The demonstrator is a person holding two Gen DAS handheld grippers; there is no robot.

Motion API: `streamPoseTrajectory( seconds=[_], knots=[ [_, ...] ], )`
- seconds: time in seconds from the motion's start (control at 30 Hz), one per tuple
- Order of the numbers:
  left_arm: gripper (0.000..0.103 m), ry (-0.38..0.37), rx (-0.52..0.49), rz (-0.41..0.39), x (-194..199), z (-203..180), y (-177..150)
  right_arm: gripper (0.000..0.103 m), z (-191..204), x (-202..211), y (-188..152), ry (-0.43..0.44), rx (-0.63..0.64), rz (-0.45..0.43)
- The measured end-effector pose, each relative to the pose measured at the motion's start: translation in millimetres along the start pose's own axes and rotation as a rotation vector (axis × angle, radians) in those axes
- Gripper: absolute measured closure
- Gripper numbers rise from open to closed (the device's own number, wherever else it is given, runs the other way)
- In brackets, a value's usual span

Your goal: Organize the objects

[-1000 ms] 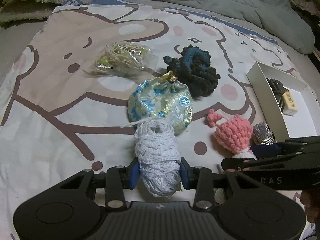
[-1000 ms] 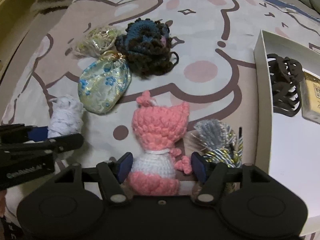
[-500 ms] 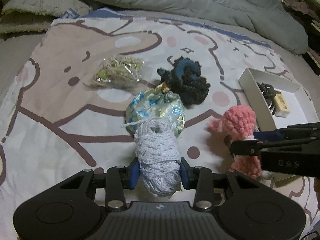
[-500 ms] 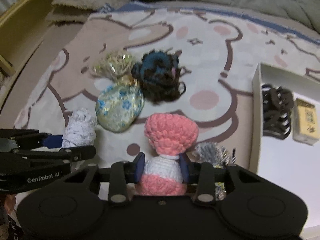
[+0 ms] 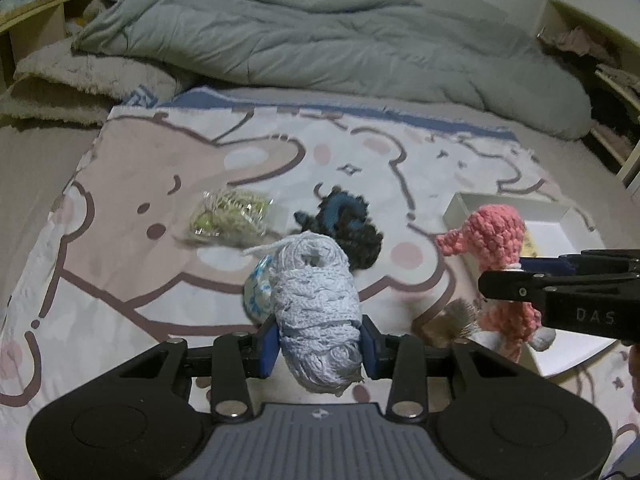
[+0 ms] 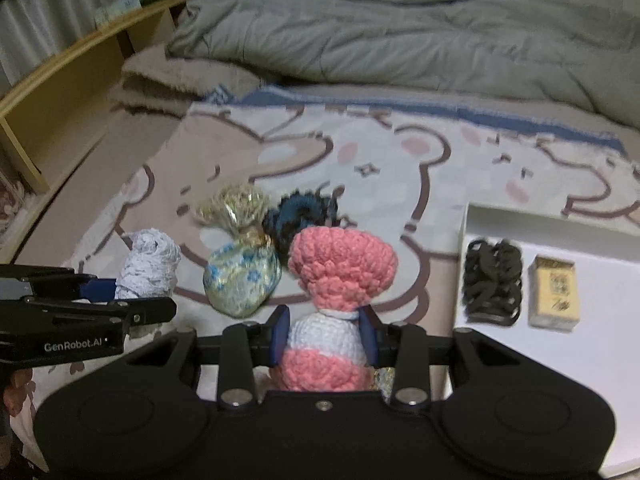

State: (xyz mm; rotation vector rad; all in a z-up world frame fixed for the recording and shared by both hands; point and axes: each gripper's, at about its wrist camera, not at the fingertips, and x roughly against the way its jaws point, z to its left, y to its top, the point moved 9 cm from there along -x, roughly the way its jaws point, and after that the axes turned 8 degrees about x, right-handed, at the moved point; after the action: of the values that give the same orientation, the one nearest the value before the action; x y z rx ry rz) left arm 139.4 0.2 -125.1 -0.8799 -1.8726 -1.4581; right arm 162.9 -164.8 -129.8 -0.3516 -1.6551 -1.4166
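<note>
My left gripper (image 5: 318, 344) is shut on a pale blue yarn ball (image 5: 314, 304), held above the bed; it also shows in the right wrist view (image 6: 148, 266). My right gripper (image 6: 324, 338) is shut on a pink and white crochet doll (image 6: 336, 292), lifted off the blanket; the doll also shows in the left wrist view (image 5: 496, 240). A white box (image 6: 592, 364) at the right holds a black hair clip (image 6: 492, 280) and a small yellow box (image 6: 554, 292).
On the cartoon blanket (image 5: 160, 264) lie a blue floral pouch (image 6: 240, 280), a dark blue crochet piece (image 5: 344, 224), a clear bag of pale trinkets (image 5: 230, 216) and a grey tassel (image 5: 456, 316). A grey duvet (image 5: 320, 48) fills the back. A wooden shelf (image 6: 60, 96) stands left.
Both grippers have risen and tilted up, carrying the yarn ball and the doll. The right gripper closed on the doll and lifted it off the blanket.
</note>
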Motion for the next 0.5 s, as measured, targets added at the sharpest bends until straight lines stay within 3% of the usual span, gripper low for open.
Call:
streamPoseTrajectory(
  seconds=[0.5],
  knots=[
    [0.062,-0.03,-0.011,-0.138,42,-20,23,0.064,-4,48,12,-0.023,0.006,-0.152]
  ],
)
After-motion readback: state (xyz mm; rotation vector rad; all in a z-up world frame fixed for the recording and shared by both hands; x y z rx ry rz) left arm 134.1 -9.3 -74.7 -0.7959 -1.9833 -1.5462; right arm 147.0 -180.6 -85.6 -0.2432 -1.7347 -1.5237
